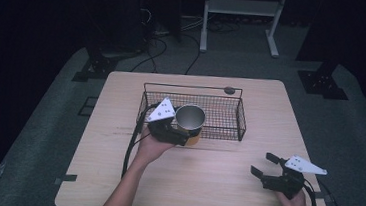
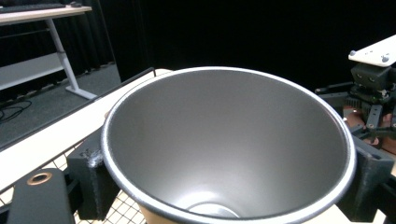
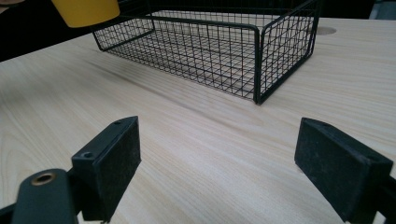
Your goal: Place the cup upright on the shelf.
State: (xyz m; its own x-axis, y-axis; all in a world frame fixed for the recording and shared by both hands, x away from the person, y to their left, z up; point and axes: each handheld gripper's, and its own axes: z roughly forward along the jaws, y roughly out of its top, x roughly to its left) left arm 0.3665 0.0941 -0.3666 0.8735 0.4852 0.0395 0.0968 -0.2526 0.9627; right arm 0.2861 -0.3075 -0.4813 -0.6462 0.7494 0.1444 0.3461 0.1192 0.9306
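A cup with a grey metal inside and a yellow outside point(image 1: 190, 117) hangs over the front left edge of a black wire basket point(image 1: 242, 119). My left gripper point(image 1: 181, 133) is shut on it. In the left gripper view the cup point(image 2: 229, 140) sits upright between the black pads point(image 2: 91, 179), with basket mesh point(image 2: 122, 211) below. My right gripper point(image 1: 266, 165) rests low over the table's front right, open and holding nothing. The right gripper view shows its gripper point(image 3: 219, 163) spread wide over bare wood, the basket point(image 3: 258, 60) ahead and the cup's yellow bottom point(image 3: 86, 11) raised at the top left.
The wooden table point(image 1: 214, 186) has a round hole point(image 1: 229, 90) behind the basket. The basket looks empty inside. Beyond the table, a white desk frame point(image 1: 241, 18) and cables point(image 1: 151, 45) lie on the dark floor.
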